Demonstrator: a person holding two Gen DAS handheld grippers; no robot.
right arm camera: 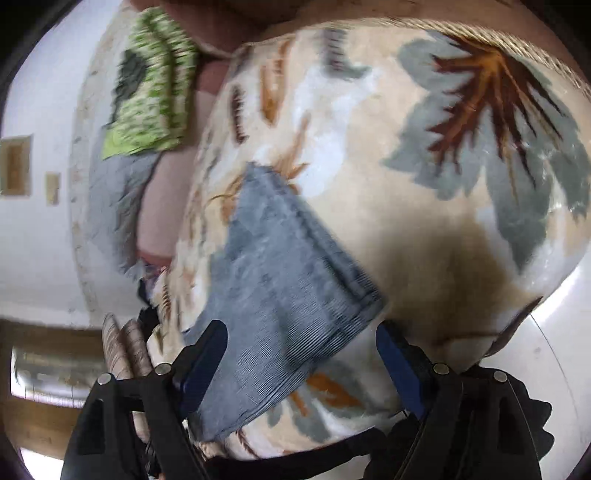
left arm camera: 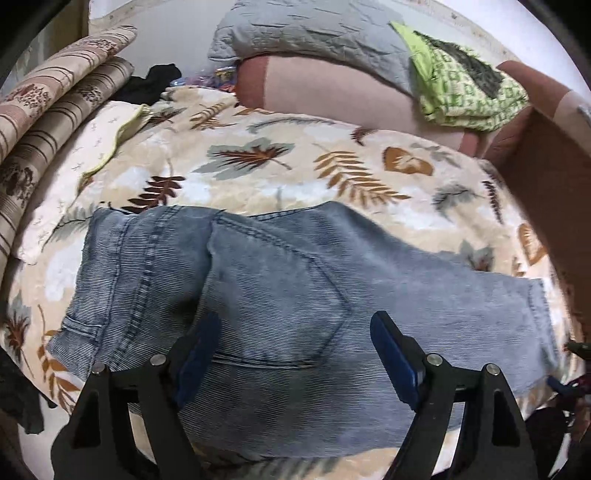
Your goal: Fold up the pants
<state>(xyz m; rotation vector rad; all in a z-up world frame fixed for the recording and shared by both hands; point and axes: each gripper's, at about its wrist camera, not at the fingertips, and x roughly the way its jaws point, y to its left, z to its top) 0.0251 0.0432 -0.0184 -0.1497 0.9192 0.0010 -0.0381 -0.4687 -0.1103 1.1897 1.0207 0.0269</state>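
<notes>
Pants [left arm camera: 280,295] | near edge hidden behind left claw [left arm camera: 295,354]

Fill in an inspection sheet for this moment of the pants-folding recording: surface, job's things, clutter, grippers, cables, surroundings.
Surface: leaf-print blanket over a bed, rumpled.
Job's things: blue jeans lying on the blanket, partly folded, back pocket up; a hem end shows in the right wrist view.
Clutter: green patterned cloth, grey quilted pillow, striped folded fabric, black garment.
Grippers: left hand-held gripper open above the jeans; right hand-held gripper open over the hem end; neither grips.
Cables: nothing seen.
Surroundings: white wall.
</notes>
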